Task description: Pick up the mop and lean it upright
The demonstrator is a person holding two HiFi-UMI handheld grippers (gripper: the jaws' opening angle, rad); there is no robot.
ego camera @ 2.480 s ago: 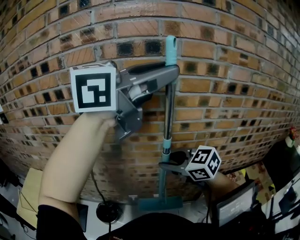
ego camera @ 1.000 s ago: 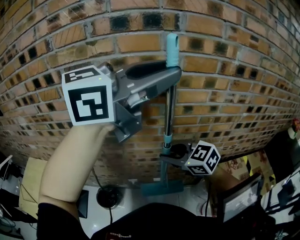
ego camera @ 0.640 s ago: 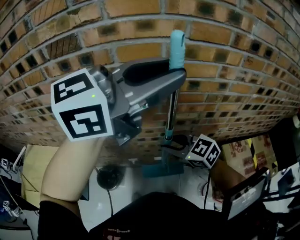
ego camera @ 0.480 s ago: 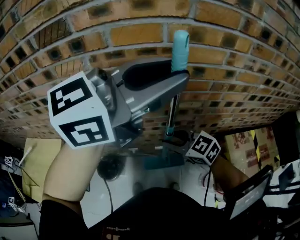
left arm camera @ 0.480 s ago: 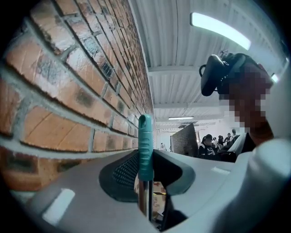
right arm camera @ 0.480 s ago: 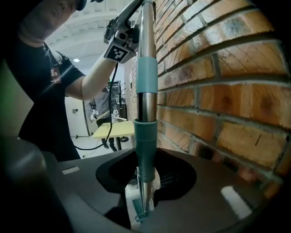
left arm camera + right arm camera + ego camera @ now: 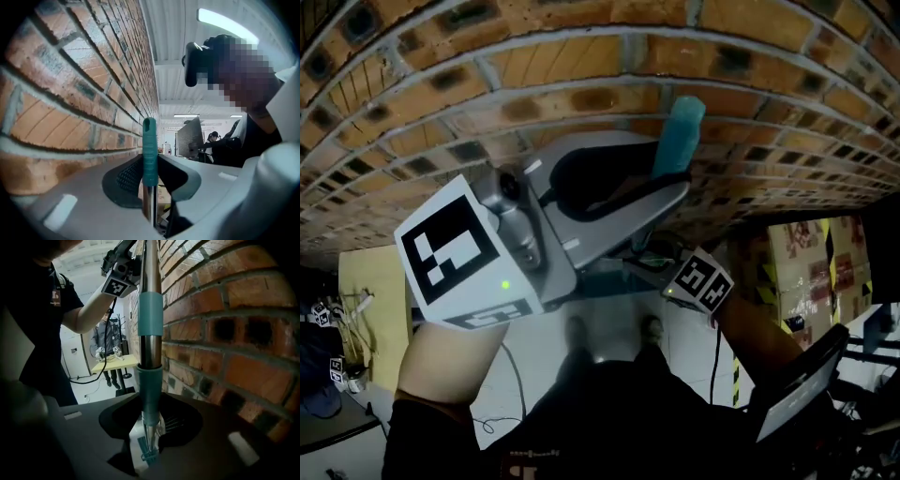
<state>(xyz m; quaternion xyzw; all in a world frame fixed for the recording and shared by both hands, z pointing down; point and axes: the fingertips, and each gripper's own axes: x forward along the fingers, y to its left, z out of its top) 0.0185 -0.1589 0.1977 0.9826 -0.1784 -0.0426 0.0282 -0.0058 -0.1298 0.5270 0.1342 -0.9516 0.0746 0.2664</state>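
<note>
Left gripper view: the left gripper (image 7: 149,182) is seen clamped on the mop (image 7: 149,150) at its teal top grip; the right gripper (image 7: 149,423) is closed lower on the pole (image 7: 150,296). The mop is held upright beside the brick wall (image 7: 225,333); leaning and release are judged left.

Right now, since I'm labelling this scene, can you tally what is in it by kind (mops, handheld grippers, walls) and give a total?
mop: 1
grippers: 2 (left gripper and right gripper, each clamped on the mop's handle)
brick wall: 1
Total: 4
</note>
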